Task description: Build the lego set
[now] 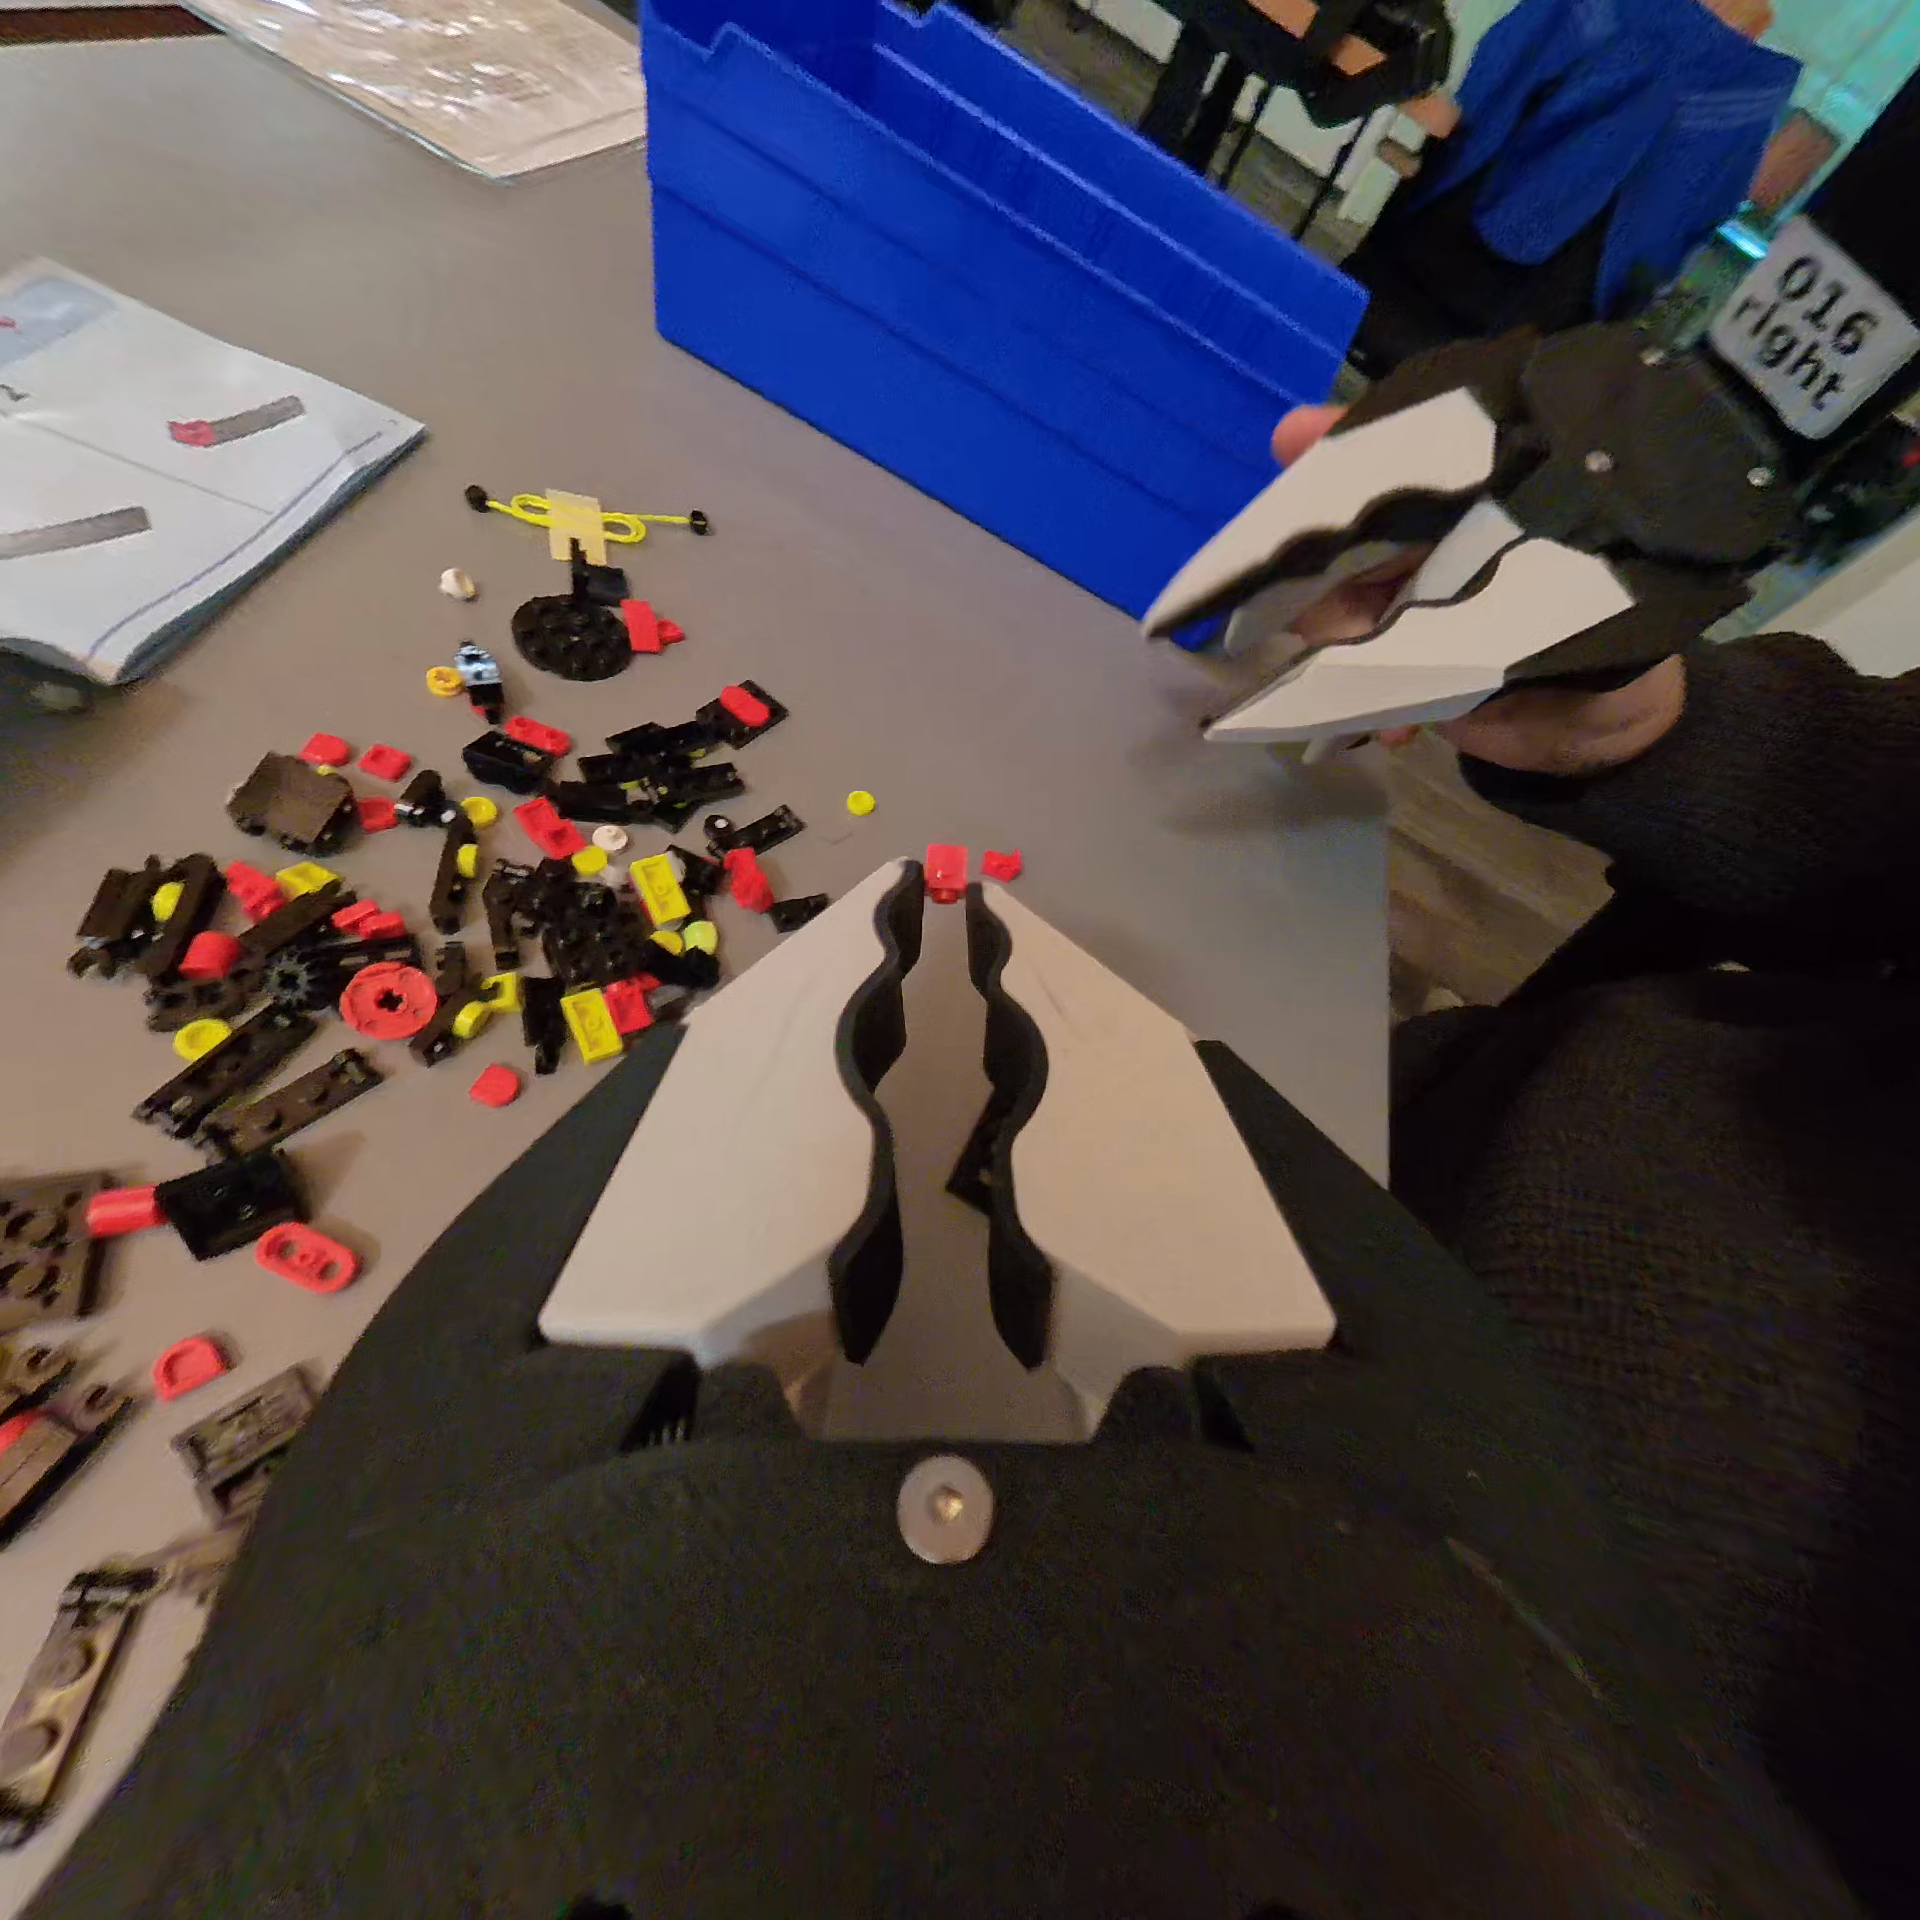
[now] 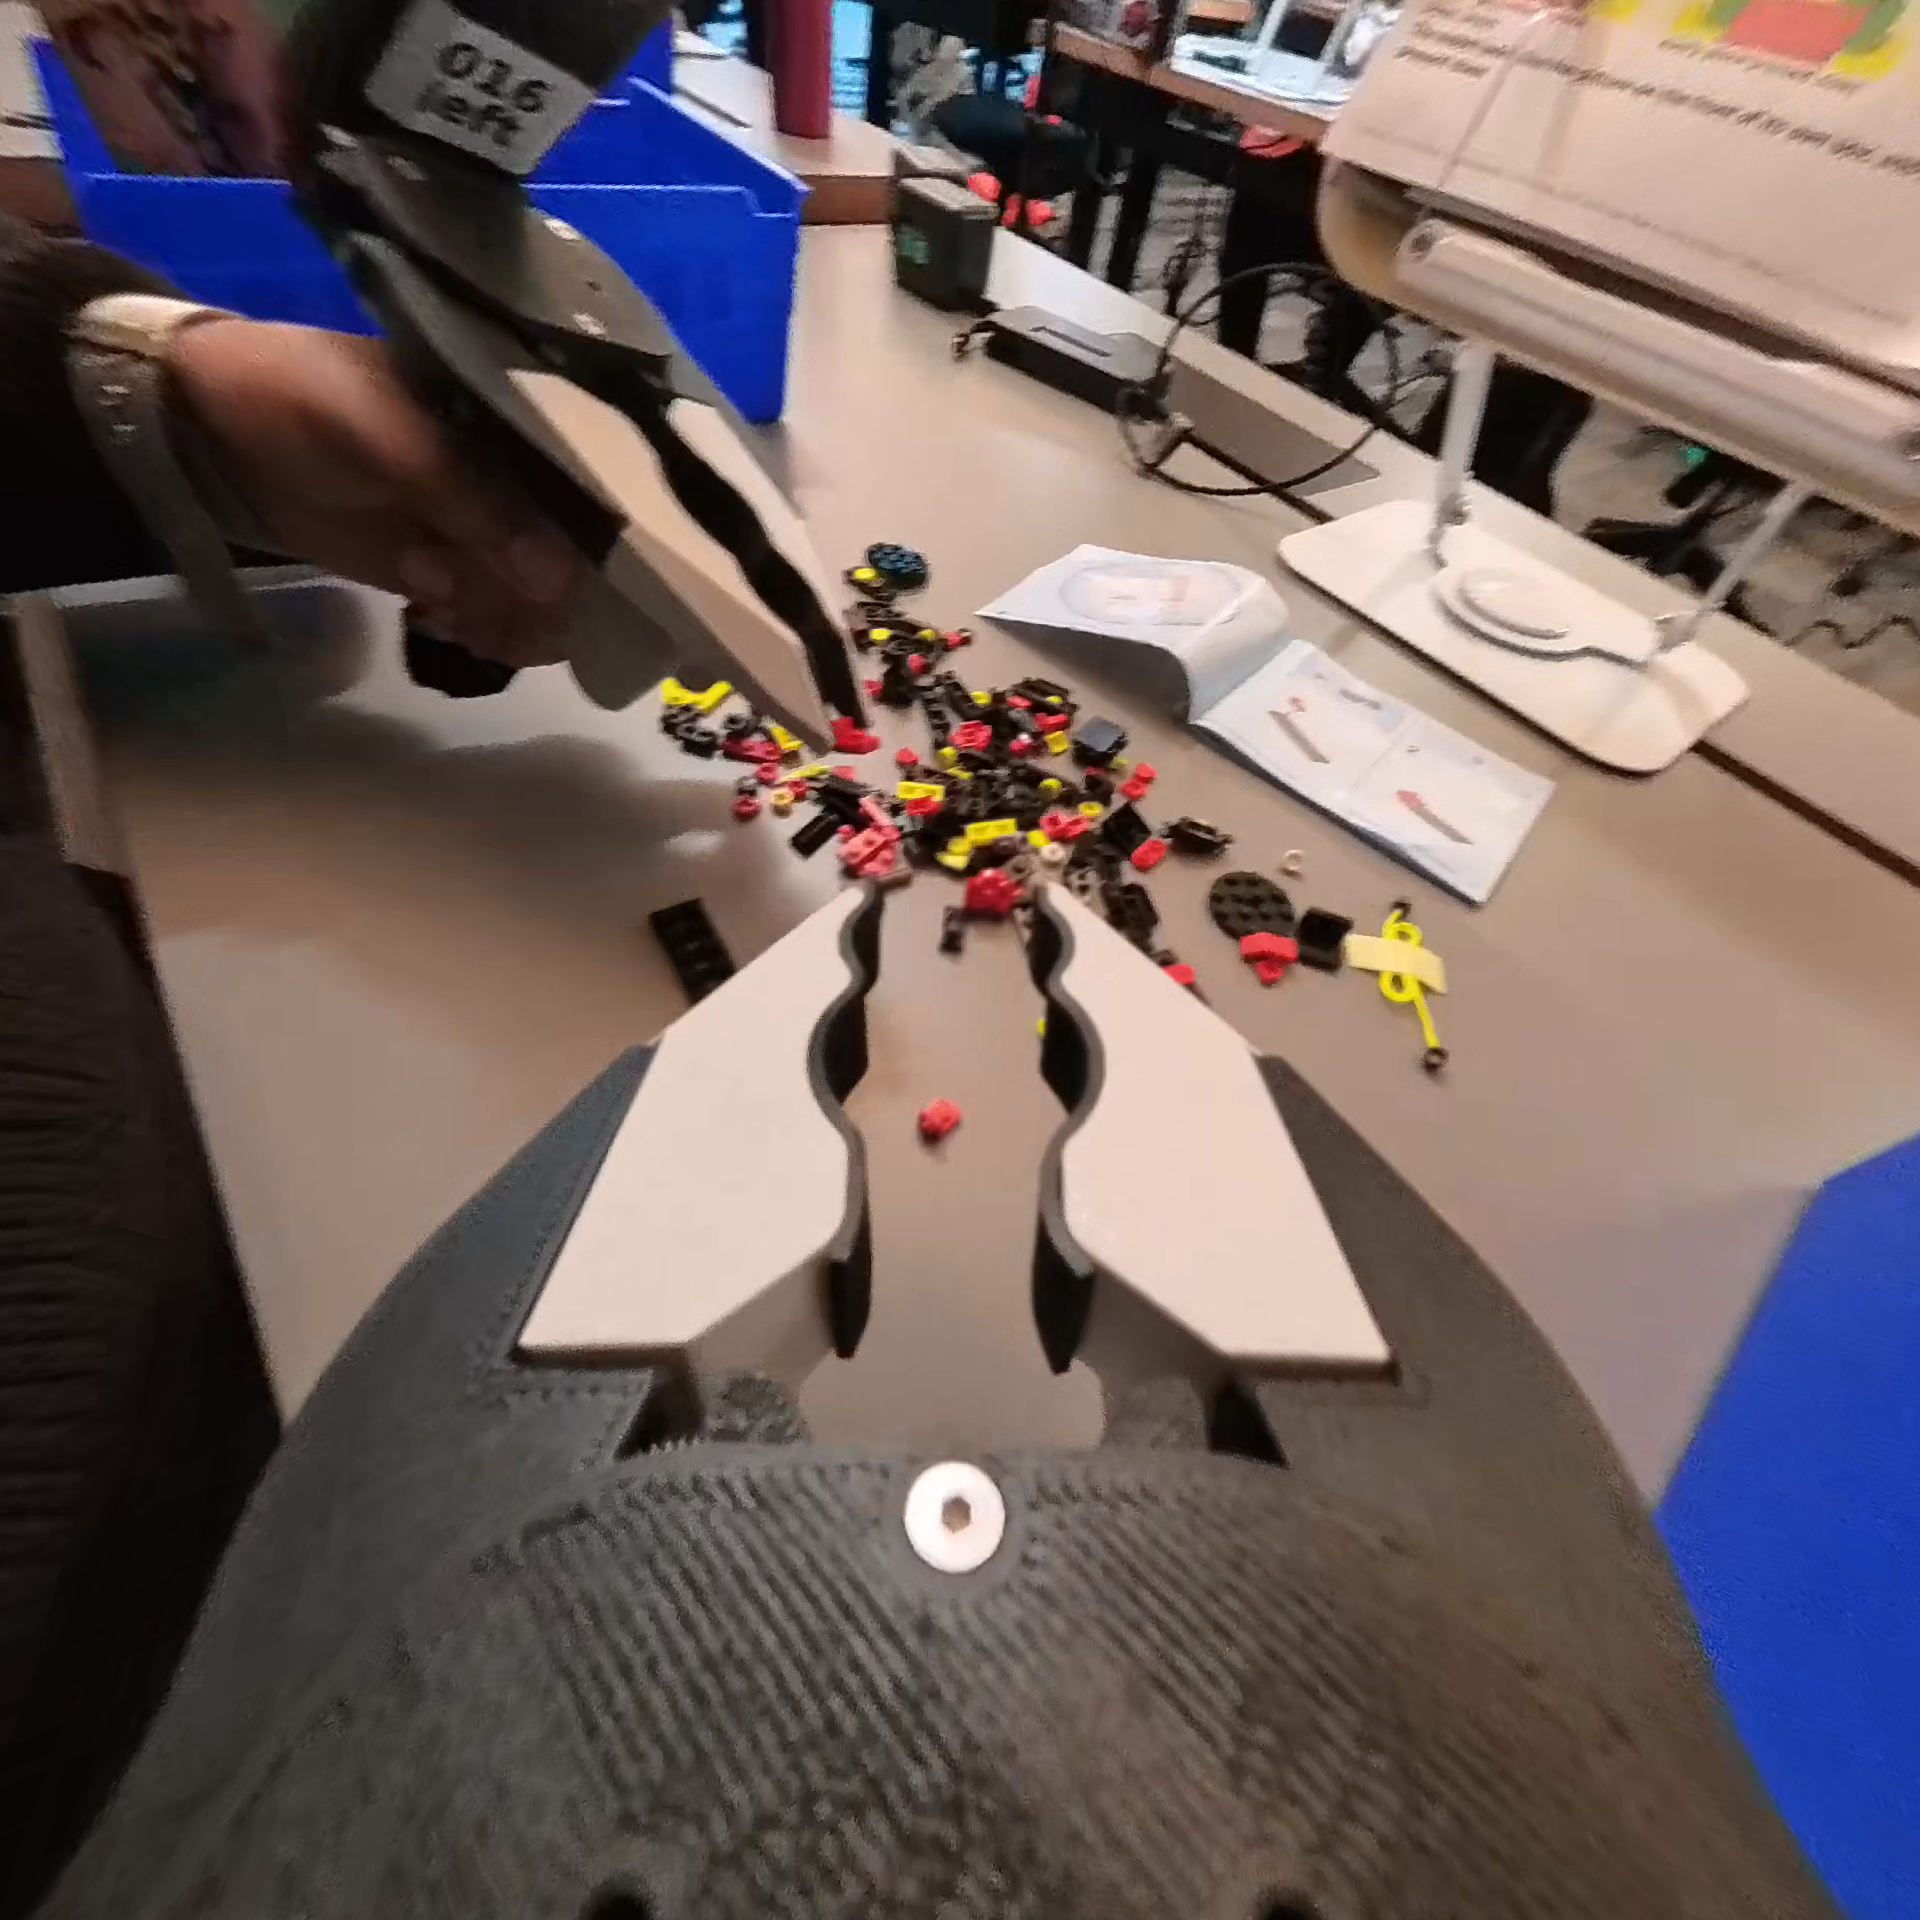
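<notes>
Handling: we judge the small red piece [image 1: 945,871] to be light, rigid and smooth plastic, so it may slip or pop out of a loose pinch; a grip across its flat sides, close to the tips, looks safest to us.
Left tongs: the left tongs [image 1: 943,894] are nearly together and we see the red piece pinched at their very tips; the right wrist view agrees, with a red piece at the tips [image 2: 854,736].
Right tongs: the right tongs [image 2: 961,914] stand apart and hold nothing; one loose red stud piece [image 2: 938,1119] lies on the surface between their fingers.
Where the pieces are: the pile of lego pieces [image 1: 436,914] lies on the surface [image 1: 987,727] to the left of the left tongs, and just ahead of the right tongs.
Look of the pieces: mostly black plates, with red and yellow small parts, a red wheel hub [image 1: 382,1000], a round black plate [image 1: 571,623] and a yellow string part [image 1: 582,511].
Instruction booklet: the booklet [image 1: 156,468] lies open beyond the pile, well left of the left tongs.
Blue bin: the bin [image 1: 935,291] stands beyond both tongs.
Progress: we judge the build barely begun, since most pieces are loose.
</notes>
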